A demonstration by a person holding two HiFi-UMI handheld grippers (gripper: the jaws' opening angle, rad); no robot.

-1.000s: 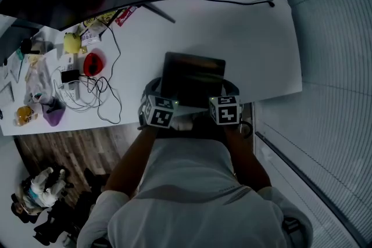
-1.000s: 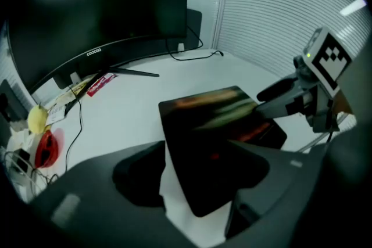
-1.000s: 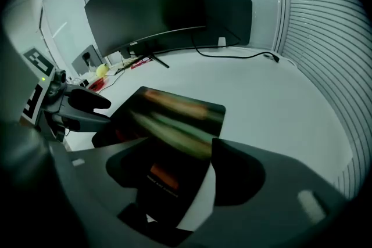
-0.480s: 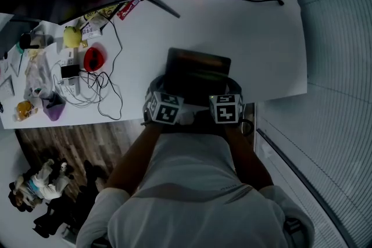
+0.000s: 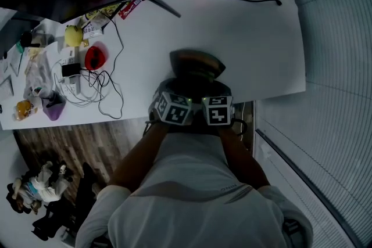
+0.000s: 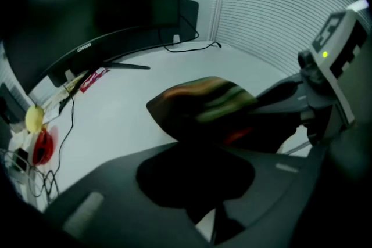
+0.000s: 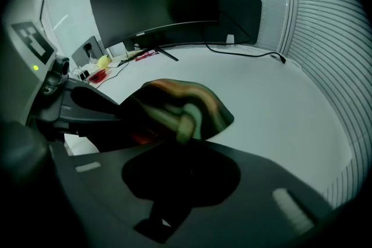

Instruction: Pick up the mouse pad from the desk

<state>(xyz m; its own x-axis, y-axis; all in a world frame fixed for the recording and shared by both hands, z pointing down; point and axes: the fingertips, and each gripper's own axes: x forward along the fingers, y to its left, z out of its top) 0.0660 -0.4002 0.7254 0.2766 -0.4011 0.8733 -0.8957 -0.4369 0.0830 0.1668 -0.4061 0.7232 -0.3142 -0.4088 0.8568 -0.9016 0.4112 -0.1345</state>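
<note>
At the near edge of the desk (image 5: 256,43), the mouse pad (image 5: 196,65) is gripped along its near side by the left gripper (image 5: 173,104) and the right gripper (image 5: 216,104), whose jaws are closing narrowly on it. The pad is bowed upward between them. Its green and orange stripes are shown only in the gripper views, while a dark hump is all that is seen from the head view

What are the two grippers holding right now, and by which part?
The mouse pad: left gripper and right gripper, jaws closing, each pinch its near edge, one per side, bowing it upward.
</note>
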